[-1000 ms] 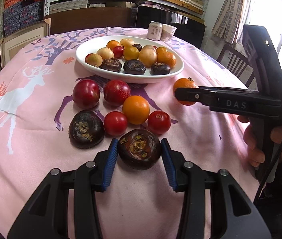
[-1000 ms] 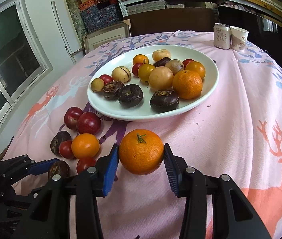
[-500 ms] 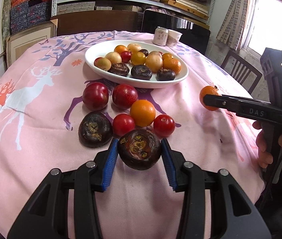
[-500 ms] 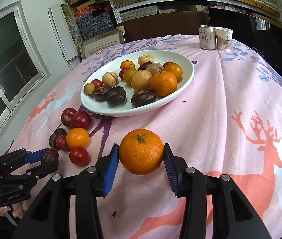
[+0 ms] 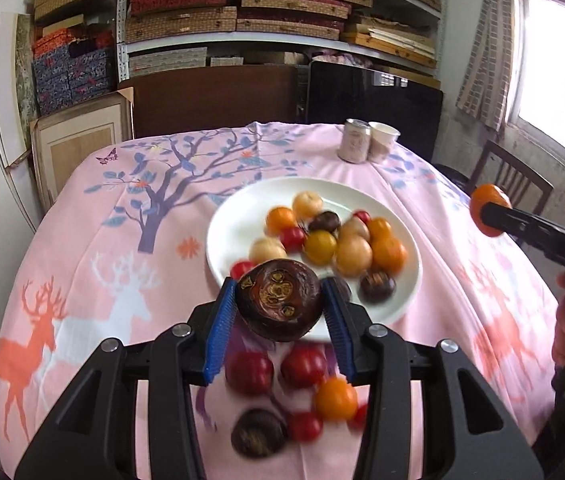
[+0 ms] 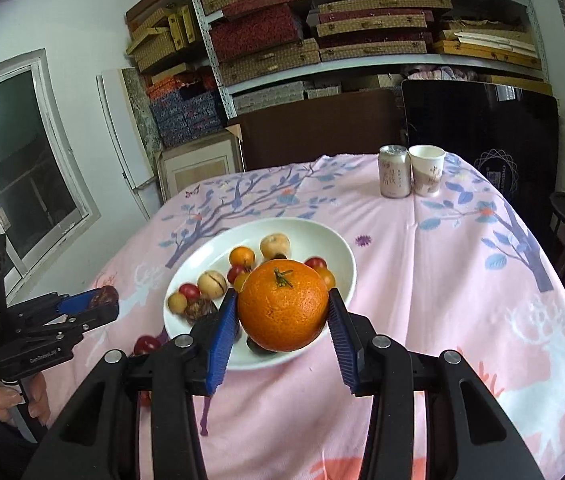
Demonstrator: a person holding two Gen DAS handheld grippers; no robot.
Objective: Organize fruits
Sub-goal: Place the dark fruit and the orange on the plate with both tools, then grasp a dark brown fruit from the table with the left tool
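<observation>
My left gripper point(image 5: 280, 306) is shut on a dark brown wrinkled fruit point(image 5: 279, 305) and holds it in the air over the near rim of the white plate point(image 5: 230, 220). My right gripper point(image 6: 283, 311) is shut on an orange tangerine point(image 6: 283, 310), raised above the plate's point(image 6: 334, 240) near side. The plate holds several mixed fruits. Loose red, orange and dark fruits point(image 5: 302, 366) lie on the pink cloth below the left gripper. The right gripper with its tangerine point(image 5: 489, 210) shows at the right of the left wrist view; the left gripper point(image 6: 98, 300) shows at the left of the right wrist view.
A can point(image 6: 394, 178) and a paper cup point(image 6: 426, 174) stand at the table's far edge. A wooden chair point(image 5: 510, 180) is at the right. Shelves with boxes point(image 6: 322, 40) and dark boards fill the back wall. A window point(image 6: 14, 172) is at the left.
Both grippers have risen high above the table with their fruits. The left gripper lifted the dark fruit off the cloth and moved toward the plate; the table now looks farther below.
</observation>
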